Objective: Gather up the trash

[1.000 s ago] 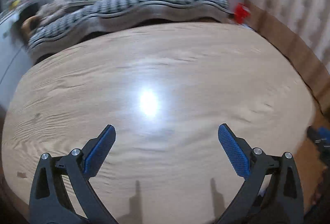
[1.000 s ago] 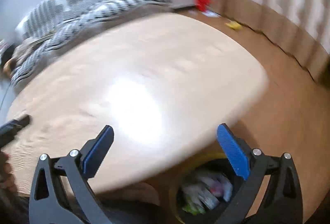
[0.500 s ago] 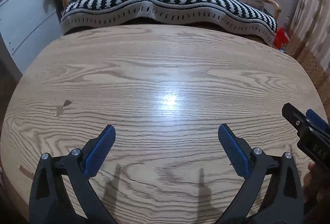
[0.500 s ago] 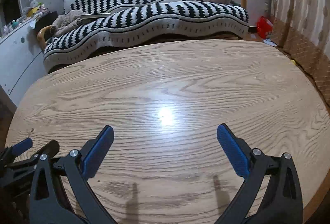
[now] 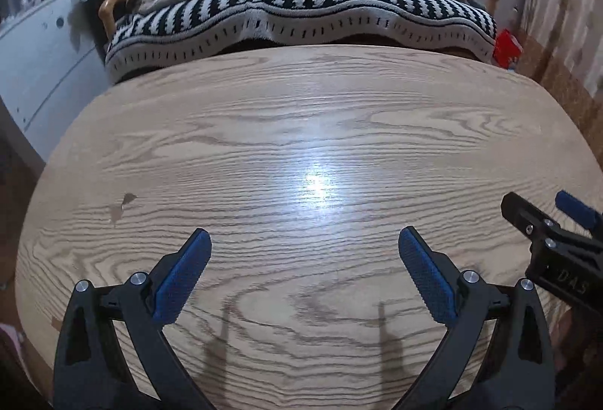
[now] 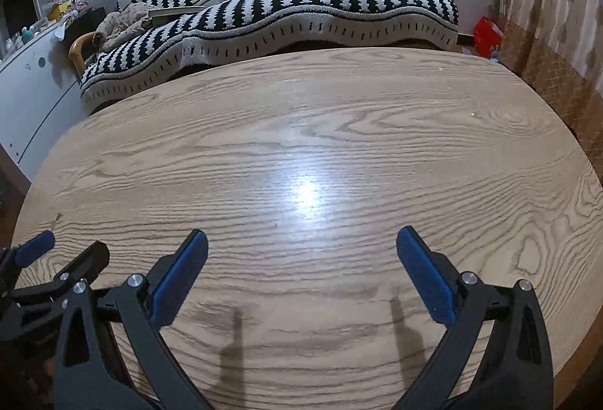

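Wooden table (image 5: 301, 131) edge crops right gripper (image 5: 557, 221).

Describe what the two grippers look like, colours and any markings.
Both the left gripper and the right gripper have black plastic arms with silver screws and textured blue pads. The right gripper's side carries pale lettering, roughly "DAS"; no cables or sleeves show.

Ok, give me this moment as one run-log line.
left gripper: open, holding nothing | right gripper: open, holding nothing | both side by side above wooden table | trash in view: none | beyond table: striped sofa
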Demonstrator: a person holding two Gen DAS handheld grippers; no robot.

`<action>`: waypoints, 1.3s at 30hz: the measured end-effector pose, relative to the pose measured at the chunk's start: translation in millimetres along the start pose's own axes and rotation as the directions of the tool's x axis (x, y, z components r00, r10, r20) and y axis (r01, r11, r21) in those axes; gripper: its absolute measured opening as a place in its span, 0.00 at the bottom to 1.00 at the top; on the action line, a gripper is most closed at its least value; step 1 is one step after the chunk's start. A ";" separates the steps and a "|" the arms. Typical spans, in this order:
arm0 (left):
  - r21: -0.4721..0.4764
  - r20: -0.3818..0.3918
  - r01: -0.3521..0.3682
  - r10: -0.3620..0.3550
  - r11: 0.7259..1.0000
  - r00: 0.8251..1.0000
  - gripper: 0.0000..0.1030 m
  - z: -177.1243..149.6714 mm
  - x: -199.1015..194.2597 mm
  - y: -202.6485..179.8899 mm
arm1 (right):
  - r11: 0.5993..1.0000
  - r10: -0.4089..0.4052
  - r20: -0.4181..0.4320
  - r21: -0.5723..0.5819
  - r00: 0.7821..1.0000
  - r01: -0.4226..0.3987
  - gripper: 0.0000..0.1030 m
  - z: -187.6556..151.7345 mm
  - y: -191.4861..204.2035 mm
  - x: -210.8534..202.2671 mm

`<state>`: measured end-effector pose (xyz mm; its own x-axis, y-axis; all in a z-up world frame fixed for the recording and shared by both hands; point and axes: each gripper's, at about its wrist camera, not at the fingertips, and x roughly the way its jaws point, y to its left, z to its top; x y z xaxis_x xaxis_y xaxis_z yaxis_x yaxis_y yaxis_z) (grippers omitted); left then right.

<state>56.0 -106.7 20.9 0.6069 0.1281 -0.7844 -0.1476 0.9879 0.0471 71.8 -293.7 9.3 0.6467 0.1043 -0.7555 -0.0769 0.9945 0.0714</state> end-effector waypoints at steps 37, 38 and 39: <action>-0.029 -0.011 0.041 -0.042 0.999 0.999 0.94 -1.1 -16.0 9.5 | 0.994 -0.073 -0.007 0.078 0.997 0.074 0.94 -4.0 -25.3 0.3; -0.028 -0.005 0.046 -0.046 0.999 0.999 0.94 -0.5 -17.4 9.4 | 0.994 -0.070 -0.006 0.085 0.998 0.070 0.94 -3.8 -24.6 -0.7; -0.030 0.001 0.050 -0.050 0.998 0.999 0.94 -0.2 -18.9 9.2 | 0.994 -0.059 -0.003 0.091 0.998 0.059 0.94 -4.0 -23.4 -2.4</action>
<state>43.0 -100.1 36.1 0.6145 0.0786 -0.7850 -0.1400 0.9901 -0.0105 69.0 -317.2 6.8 0.6482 0.0450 -0.7601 0.0311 0.9959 0.0854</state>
